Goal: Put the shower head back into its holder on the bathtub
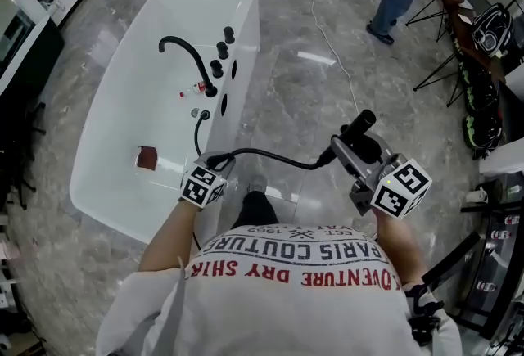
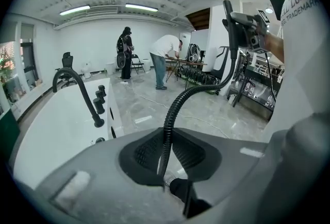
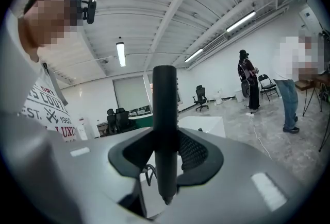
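Beyond the near right corner of the bathtub (image 1: 246, 19), over floor, right gripper (image 1: 360, 151) clamps the black shower head (image 1: 358, 132); left gripper (image 1: 217, 162) pinches its hose (image 1: 274, 156), jaws narrow. Risk: taut hose tugs head askew, missing the holder. Only head view shows hose slack; gripper views confirm grips.

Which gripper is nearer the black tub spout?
Left. The left gripper grips the hose by the tub rim, near the spout; the right gripper holds the shower head over the floor.
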`<state>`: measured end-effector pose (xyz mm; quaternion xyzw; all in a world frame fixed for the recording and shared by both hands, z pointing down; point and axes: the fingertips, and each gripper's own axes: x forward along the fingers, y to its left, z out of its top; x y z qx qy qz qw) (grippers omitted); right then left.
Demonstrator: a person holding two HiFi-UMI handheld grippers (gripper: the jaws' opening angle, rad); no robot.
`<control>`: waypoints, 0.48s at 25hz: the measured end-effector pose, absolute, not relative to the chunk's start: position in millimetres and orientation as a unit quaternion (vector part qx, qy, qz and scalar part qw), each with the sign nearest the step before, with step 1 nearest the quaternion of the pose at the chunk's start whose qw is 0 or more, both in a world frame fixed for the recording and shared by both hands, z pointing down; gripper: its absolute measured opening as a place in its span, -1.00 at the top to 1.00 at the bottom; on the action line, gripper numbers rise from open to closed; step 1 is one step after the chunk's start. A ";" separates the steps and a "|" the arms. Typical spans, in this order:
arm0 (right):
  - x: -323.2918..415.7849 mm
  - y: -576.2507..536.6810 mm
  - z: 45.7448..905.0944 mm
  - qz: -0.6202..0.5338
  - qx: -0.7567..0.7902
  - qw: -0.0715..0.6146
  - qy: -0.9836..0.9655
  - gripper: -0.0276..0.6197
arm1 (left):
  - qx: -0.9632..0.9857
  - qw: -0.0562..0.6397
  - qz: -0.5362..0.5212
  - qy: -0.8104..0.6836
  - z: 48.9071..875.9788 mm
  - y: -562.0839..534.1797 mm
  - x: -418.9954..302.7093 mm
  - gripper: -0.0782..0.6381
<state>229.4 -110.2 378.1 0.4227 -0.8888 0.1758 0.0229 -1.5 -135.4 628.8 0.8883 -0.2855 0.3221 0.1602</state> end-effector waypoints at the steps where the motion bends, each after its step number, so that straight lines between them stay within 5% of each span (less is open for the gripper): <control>1: 227.4 -110.3 380.7 0.179 0.420 0.024 -0.889 0.50 | 0.889 0.155 0.317 -0.291 620.0 -139.1 -3.3 0.63; 12: 202.5 -124.6 388.7 0.220 0.387 -0.005 -0.895 0.50 | 0.901 0.127 0.224 -0.350 505.3 -197.3 -25.2 0.62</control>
